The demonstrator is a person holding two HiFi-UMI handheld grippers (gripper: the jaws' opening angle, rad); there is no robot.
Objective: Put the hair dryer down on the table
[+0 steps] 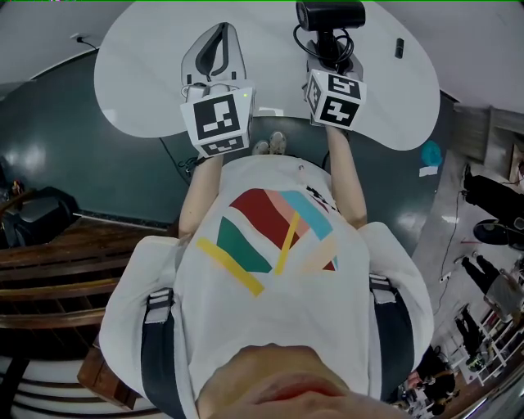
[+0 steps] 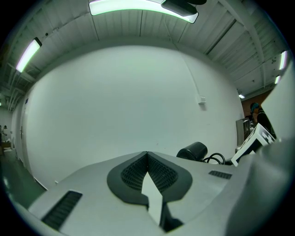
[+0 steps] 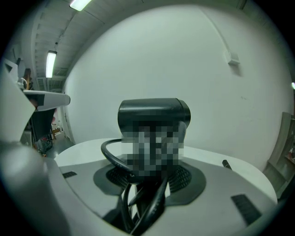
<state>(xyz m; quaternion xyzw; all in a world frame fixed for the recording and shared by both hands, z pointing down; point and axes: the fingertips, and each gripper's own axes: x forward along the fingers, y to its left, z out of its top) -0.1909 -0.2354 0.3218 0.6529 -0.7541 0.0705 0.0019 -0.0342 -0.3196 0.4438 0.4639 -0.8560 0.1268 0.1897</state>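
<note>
A black hair dryer point(image 1: 330, 15) stands upright in my right gripper point(image 1: 332, 56), above the right part of the white table point(image 1: 147, 74). In the right gripper view the hair dryer point(image 3: 154, 110) fills the middle. Its handle and its looped black cord point(image 3: 113, 159) sit between the jaws of my right gripper point(image 3: 147, 177), which is shut on it. My left gripper point(image 1: 214, 49) hangs over the table to the left of the dryer, shut with nothing in it. In the left gripper view the left gripper point(image 2: 147, 154) has its tips together, and the hair dryer point(image 2: 192, 151) shows off to the right.
A small dark object point(image 1: 399, 47) lies on the table's far right part and shows as the same small dark object point(image 3: 226, 163) in the right gripper view. A thin cable point(image 1: 176, 159) runs over the dark floor. Wooden steps point(image 1: 49, 278) are at the left.
</note>
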